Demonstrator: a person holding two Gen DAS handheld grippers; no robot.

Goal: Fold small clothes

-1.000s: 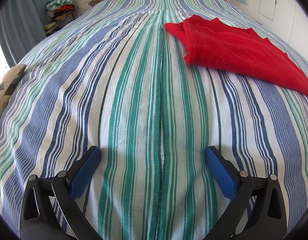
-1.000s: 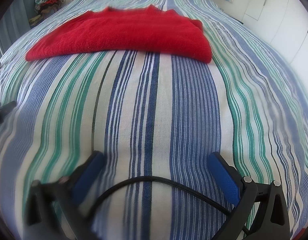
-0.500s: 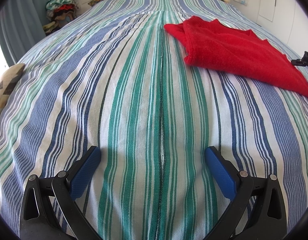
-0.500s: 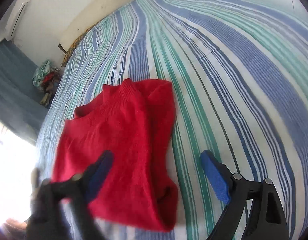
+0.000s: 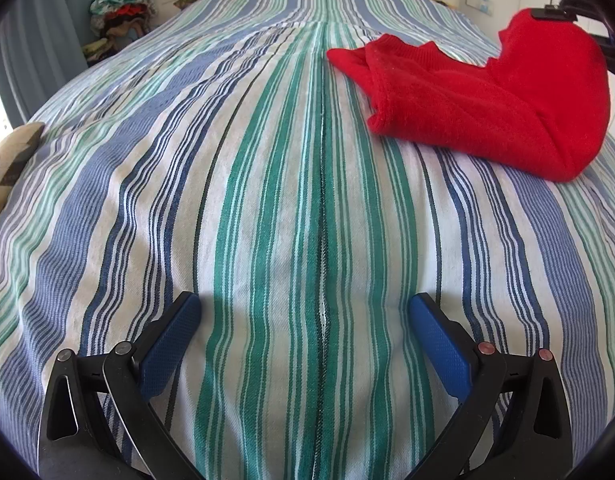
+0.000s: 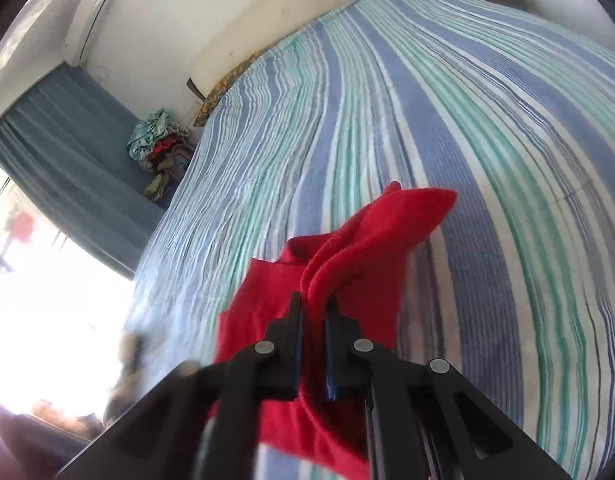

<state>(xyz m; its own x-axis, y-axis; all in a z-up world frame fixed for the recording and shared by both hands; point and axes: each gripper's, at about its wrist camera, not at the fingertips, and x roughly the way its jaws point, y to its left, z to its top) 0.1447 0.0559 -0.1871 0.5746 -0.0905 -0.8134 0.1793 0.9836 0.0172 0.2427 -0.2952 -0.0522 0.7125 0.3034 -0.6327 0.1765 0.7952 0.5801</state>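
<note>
Sweater (image 5: 487, 112) edge now pinched and lifted by my right gripper (image 6: 313, 320), flat on the bed (image 5: 267, 200) half a second ago.
Fold starts; garment at 2 o'clock from my left gripper (image 5: 303, 336), jaws wide, empty.

1. Left hand-held gripper (image 5: 305, 310): jaws spread wide, nothing between the blue pads (image 5: 169, 344). Held low and level, pointing forward, both fingers symmetric in the left wrist view.
2. Right hand-held gripper (image 6: 312, 312): jaws nearly closed, pinching a fold of the red sweater (image 6: 359, 248) between the pads. Raised and tilted, looking down along its fingers.
3. In the left wrist view the right one shows at the far upper right edge (image 5: 579, 4), well apart from the left and higher.
</note>
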